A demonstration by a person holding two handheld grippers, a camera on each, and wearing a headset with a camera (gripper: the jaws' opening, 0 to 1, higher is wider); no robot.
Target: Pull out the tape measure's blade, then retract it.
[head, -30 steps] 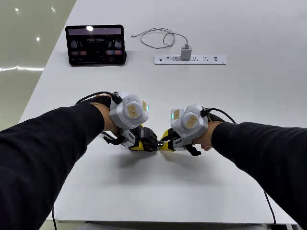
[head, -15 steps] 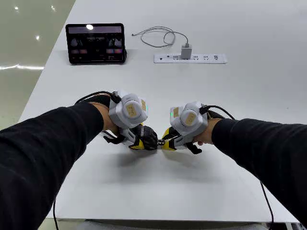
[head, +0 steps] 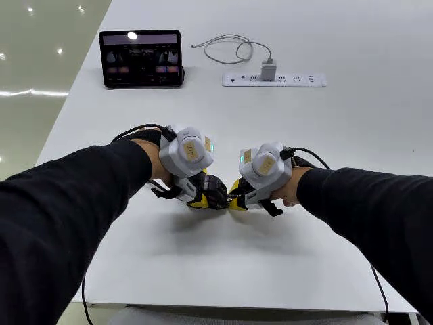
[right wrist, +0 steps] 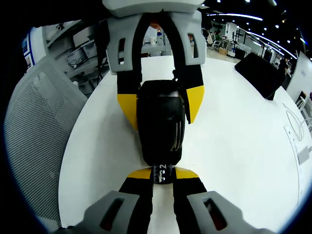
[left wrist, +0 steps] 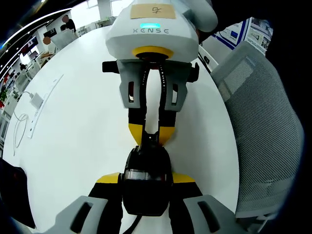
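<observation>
left gripper point(left wrist: 146, 179) is clamped on the tape measure point(right wrist: 161, 127), one jaw on each side of the black case. the case sits low over the white table point(head: 304, 142) near its front edge, between my two hands. right gripper point(right wrist: 163, 176) is closed on the blade point(right wrist: 163, 169), pinching the short bit that sticks out of the case mouth. i can read a 2 on it, so my guess is nearly all the blade is inside. the two grippers are nose to nose, almost touching.

risks from here:
- the right pinch is on a very small piece of blade, so a jerk or an off-line pull could let it slip out and snap back into the case.
- the case looks rounded and smooth, so a hard pull could twist it in the left jaws or drag it out.
- pulling up or sideways instead of straight from the mouth could kink the blade.
- letting go all at once on the return would let the blade whip in.
- i can't tell if a lock is set; if it is, the blade won't return.

tablet point(head: 141, 58), power strip point(head: 274, 80) and cable point(head: 230, 51) lie well apart at the far side, no hazard.
</observation>
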